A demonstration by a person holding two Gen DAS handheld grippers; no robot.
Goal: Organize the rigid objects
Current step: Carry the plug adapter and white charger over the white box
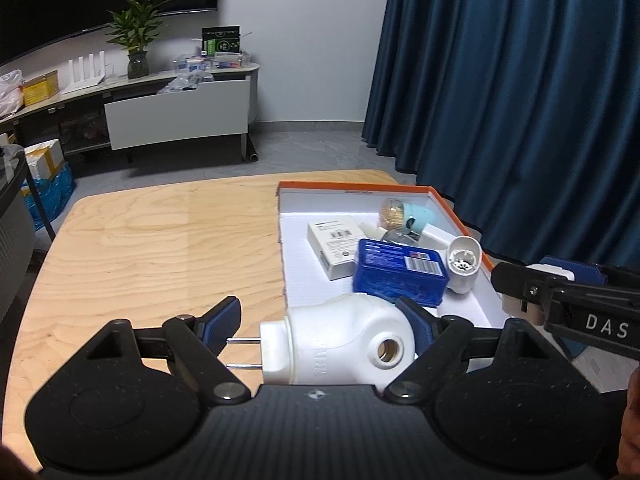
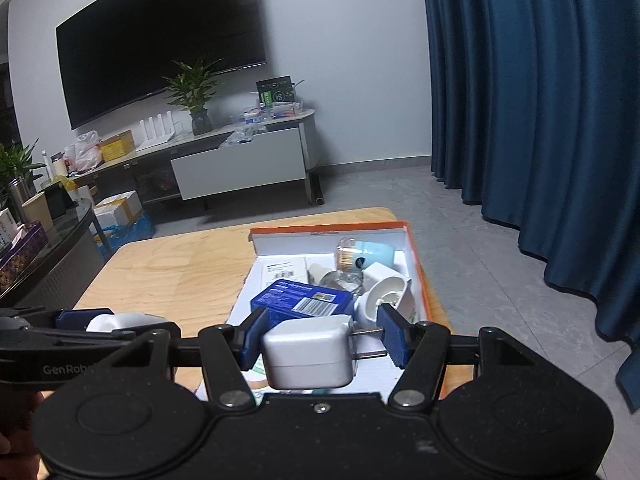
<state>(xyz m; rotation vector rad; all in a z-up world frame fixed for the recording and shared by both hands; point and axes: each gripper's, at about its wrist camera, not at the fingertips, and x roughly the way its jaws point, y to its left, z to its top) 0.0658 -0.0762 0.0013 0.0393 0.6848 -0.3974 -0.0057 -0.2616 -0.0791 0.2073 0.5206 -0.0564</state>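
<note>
Curtain fills the right of both my wrist views, dark blue and pleated down to the grey floor. Left of it I see a big dark screen on the white wall, above a long low cabinet carrying a potted plant and loose clutter.

Nearer to me is the wooden table. On its right part sits the open box, orange-rimmed with a white floor. Inside it I make out a flat white carton, a blue box with a barcode label lying partly over that carton, a white cylinder leaning by the right wall, and a pale blue piece with a clear bottle at the far end.

My left gripper is partway open and clamped across a white plug-in device with a round hole in its face; its two prongs point left against the left pad. It hangs over the near-left edge of the box.

My right gripper is about half open and clamped on a white charger, the left pad on its body, the right pad on its prongs, above the near end of the box, just beside my other gripper.
</note>
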